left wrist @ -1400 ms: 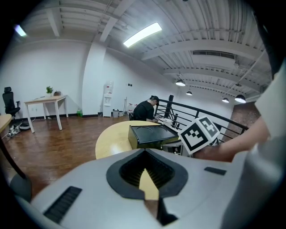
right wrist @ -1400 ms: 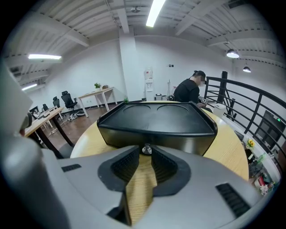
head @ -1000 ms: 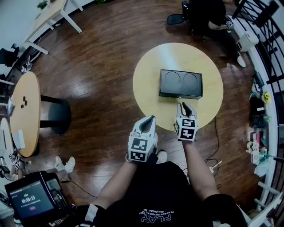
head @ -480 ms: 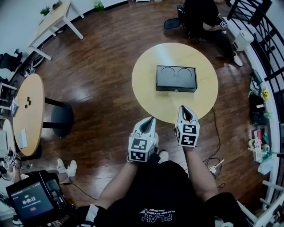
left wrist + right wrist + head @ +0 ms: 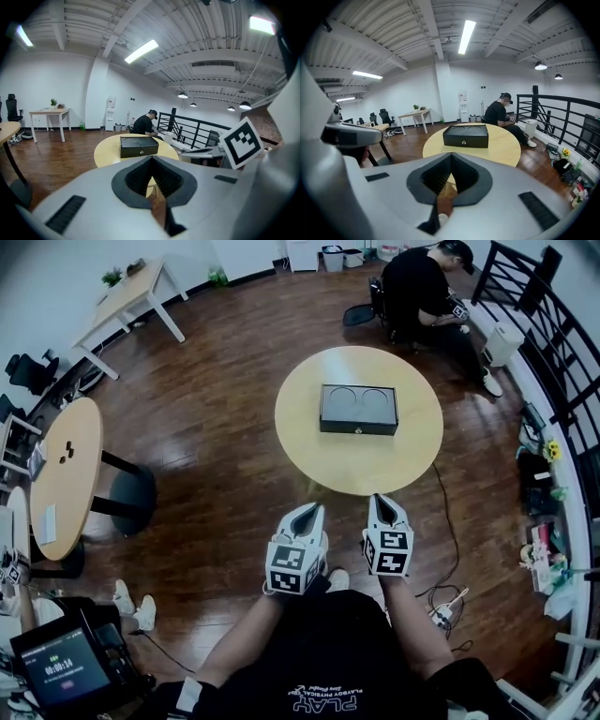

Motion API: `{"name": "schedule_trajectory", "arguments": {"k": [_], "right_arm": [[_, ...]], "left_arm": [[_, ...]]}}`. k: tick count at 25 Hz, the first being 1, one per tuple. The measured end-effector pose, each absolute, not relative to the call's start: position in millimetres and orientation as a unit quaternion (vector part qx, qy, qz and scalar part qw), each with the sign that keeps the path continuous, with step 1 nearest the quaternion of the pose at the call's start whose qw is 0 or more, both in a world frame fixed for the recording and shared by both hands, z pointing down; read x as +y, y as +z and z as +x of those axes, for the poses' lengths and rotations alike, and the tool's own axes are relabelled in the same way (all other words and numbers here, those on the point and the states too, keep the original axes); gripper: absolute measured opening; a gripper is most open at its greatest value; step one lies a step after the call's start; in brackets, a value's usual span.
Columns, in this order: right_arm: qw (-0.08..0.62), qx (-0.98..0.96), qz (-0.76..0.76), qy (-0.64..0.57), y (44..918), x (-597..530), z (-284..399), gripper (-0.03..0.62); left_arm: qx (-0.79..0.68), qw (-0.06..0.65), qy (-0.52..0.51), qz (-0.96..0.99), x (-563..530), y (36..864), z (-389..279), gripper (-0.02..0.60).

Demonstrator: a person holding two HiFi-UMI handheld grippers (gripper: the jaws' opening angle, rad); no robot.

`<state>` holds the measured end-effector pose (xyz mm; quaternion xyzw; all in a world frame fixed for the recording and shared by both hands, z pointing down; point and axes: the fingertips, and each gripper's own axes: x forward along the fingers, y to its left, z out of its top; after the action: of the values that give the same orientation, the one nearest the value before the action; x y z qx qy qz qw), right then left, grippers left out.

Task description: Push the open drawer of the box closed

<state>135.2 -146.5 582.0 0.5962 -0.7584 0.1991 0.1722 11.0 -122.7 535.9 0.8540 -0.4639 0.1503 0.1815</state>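
The box (image 5: 358, 410) sits near the middle of the round table (image 5: 309, 460). Its drawer (image 5: 357, 429) is the front face with a small knob (image 5: 463, 137), turned toward the person. In the head view and both gripper views that face looks flush with the box body, with no ledge or gap showing. Judged from this, the push seems done, and at most a check that the drawer is fully seated is left.

The left gripper (image 5: 307, 511) and right gripper (image 5: 379, 501) hang over the floor close to the person's body, short of the table's near edge and well apart from the box. Both point toward the box. Each has its jaws pressed together at the tips, with nothing held between them.
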Motion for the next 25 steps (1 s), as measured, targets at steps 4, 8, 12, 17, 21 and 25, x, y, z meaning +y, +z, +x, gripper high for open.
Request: {"name": "schedule_trajectory", "arguments": {"k": [4,8,12,17,21,25], "right_arm": [[0.178,-0.765,0.588,0.195,573.3,-89.0,154.7,0.005],[0.177,-0.763,0.588,0.203,577.6,-79.0,156.1,0.005],[0.188,-0.762,0.586,0.205,586.3,-66.2,153.3,0.005],[0.189,-0.751,0.598,0.206,590.0,-54.0,157.1,0.005],[0.188,-0.749,0.602,0.204,588.6,-42.6,153.8,0.005],[0.193,-0.745,0.604,0.205,595.4,-20.0,143.7,0.005]], "left_arm": [[-0.458,0.165,0.150,0.860,-68.6,517.7,37.9,-0.003],[-0.460,0.161,0.154,0.859,-63.6,514.9,34.3,-0.003],[-0.460,0.138,0.169,0.860,-55.4,524.7,25.1,-0.003],[-0.451,0.125,0.182,0.865,-43.9,527.7,25.9,-0.003],[-0.442,0.127,0.179,0.870,-35.5,529.2,26.0,-0.003],[-0.438,0.126,0.182,0.871,-14.5,533.9,13.6,-0.003]]}}
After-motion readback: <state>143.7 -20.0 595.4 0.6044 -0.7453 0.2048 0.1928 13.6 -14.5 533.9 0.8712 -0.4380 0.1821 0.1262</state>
